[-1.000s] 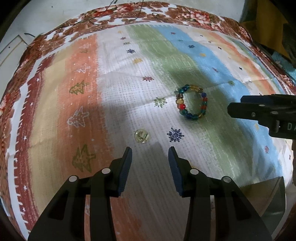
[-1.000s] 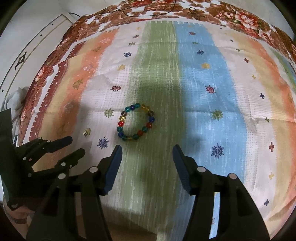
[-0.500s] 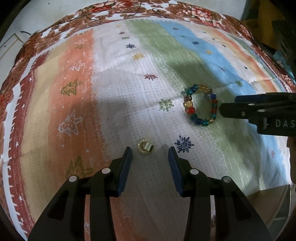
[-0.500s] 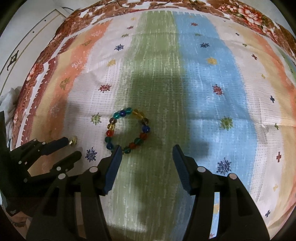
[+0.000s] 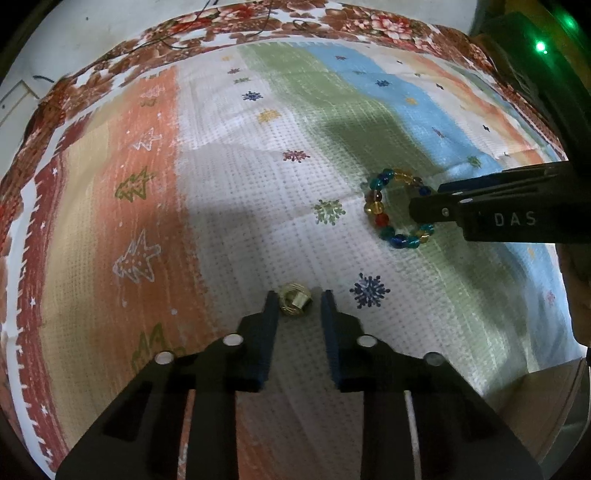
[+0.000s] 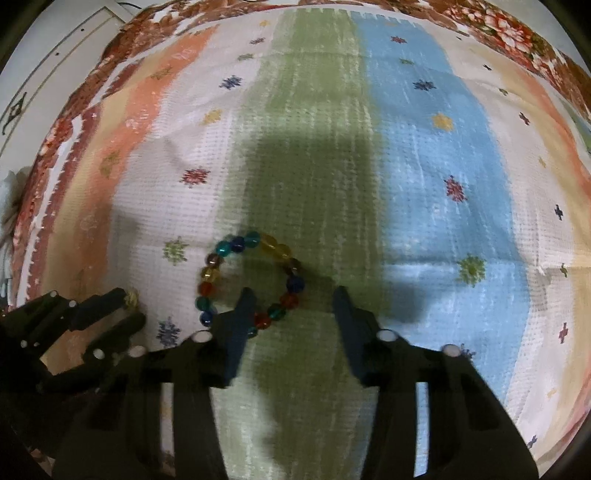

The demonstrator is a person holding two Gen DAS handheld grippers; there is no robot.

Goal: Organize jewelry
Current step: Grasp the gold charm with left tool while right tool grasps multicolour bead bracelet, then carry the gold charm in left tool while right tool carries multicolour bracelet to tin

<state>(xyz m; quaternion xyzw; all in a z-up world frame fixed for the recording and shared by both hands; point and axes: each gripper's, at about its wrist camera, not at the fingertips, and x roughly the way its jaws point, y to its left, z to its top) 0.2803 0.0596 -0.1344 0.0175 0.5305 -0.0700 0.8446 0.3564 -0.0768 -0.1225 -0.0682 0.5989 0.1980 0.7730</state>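
Observation:
A small gold ring [image 5: 294, 303] lies on the striped cloth, right between the tips of my open left gripper [image 5: 296, 298]; it also shows in the right wrist view [image 6: 131, 297]. A bracelet of coloured glass beads [image 5: 397, 206] lies to its right. My open right gripper [image 6: 291, 295] straddles the near right side of the bracelet [image 6: 246, 277]: its left fingertip stands inside the loop, the other outside. In the left wrist view the right gripper [image 5: 428, 199] reaches in from the right over the bracelet.
The striped, patterned cloth [image 6: 424, 184] covers the whole surface, with a floral brown border [image 5: 332, 22] at the far edge. A pale box corner [image 5: 554, 398] sits at the near right. A dark device with a green light [image 5: 541, 46] stands far right.
Both grippers have moved forward and down. The left gripper's tips now flank the ring. The right gripper now reaches the bracelet, one finger inside the loop.

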